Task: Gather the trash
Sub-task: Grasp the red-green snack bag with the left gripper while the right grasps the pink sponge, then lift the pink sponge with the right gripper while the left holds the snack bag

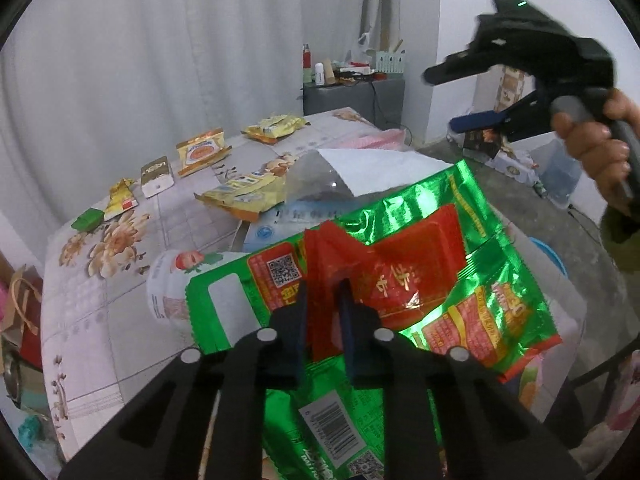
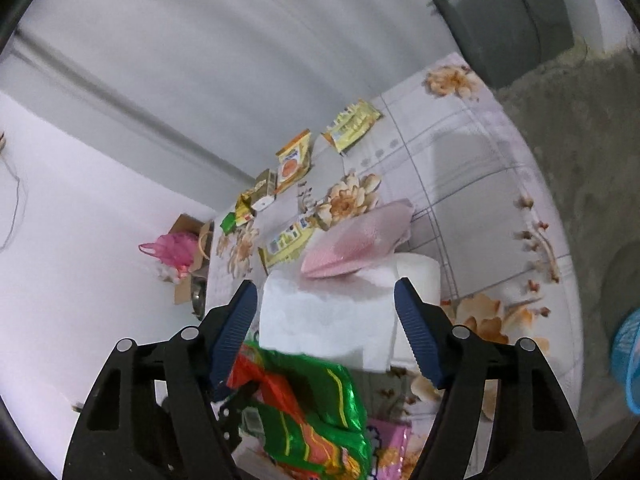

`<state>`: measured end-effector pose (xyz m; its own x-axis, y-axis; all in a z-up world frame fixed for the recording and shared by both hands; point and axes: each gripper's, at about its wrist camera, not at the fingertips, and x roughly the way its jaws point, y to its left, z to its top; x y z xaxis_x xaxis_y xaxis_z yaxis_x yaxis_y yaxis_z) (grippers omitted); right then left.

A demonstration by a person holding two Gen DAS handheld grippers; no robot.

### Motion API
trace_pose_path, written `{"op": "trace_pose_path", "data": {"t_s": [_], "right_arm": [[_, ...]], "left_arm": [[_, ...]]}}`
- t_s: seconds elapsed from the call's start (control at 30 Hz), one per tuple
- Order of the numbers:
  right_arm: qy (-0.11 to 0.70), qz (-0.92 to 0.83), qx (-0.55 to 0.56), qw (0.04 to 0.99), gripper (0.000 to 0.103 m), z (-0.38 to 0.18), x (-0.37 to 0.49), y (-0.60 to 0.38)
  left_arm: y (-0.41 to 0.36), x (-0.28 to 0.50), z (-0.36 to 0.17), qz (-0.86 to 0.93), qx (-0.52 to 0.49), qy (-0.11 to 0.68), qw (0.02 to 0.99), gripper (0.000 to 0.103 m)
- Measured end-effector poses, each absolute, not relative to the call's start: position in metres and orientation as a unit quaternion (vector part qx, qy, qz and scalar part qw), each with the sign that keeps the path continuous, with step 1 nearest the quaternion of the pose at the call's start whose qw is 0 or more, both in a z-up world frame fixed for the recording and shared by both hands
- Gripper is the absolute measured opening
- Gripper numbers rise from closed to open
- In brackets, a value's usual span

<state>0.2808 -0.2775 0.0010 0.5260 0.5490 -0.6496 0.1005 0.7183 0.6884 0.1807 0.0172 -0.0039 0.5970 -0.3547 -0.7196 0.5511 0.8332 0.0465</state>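
Observation:
My left gripper [image 1: 324, 308] is shut on a raised red fold of a green and red foil wrapper [image 1: 440, 240], which fills the near part of the left wrist view and lies over other packaging. The same wrapper [image 2: 320, 412] shows low in the right wrist view. My right gripper [image 2: 325, 284] stands open above the table, with a white paper roll [image 2: 332, 316] just beyond its fingers, untouched. In the left wrist view the right gripper [image 1: 440, 98] hangs in the air at the upper right, held by a hand [image 1: 592, 144].
Several more wrappers lie along the far side of the floral table [image 1: 100, 320]: yellow packets [image 1: 276, 126], an orange packet [image 1: 202, 150], a small box [image 1: 156, 176], a green box [image 1: 88, 218]. A pink tissue [image 2: 360, 240] rests on the roll. A blue basket [image 2: 628, 364] stands on the floor.

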Motion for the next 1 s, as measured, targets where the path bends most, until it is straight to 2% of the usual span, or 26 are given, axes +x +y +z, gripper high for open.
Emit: {"op": "trace_pose_path", "data": {"t_s": [0.13,0.57,0.63,0.7,0.83,1.0], "right_arm": [[0.495,0.133,0.371,0.775,0.066,-0.011,0.302,-0.282],[0.578,0.110,0.409,0.698,0.058,-0.055,0.359,-0.286],[0.587,0.108,0.412,0.688,0.052,-0.061,0.364,-0.283],[0.593,0.111,0.410,0.684,0.051,-0.066,0.368,-0.280],[0.597,0.113,0.414,0.677,0.040,-0.071,0.370,-0.278],[0.584,0.116,0.419,0.685,0.033,-0.067,0.368,-0.282]], "left_arm": [[0.020,0.178,0.001,-0.264,0.120,0.357,0.888,0.005],[0.027,0.173,0.010,-0.278,0.089,0.341,0.894,0.003],[0.028,0.174,0.010,-0.278,0.087,0.340,0.894,0.003],[0.028,0.174,0.010,-0.278,0.086,0.340,0.894,0.003],[0.028,0.175,0.010,-0.279,0.085,0.341,0.894,0.003],[0.030,0.175,0.010,-0.278,0.078,0.339,0.895,0.003]]}}
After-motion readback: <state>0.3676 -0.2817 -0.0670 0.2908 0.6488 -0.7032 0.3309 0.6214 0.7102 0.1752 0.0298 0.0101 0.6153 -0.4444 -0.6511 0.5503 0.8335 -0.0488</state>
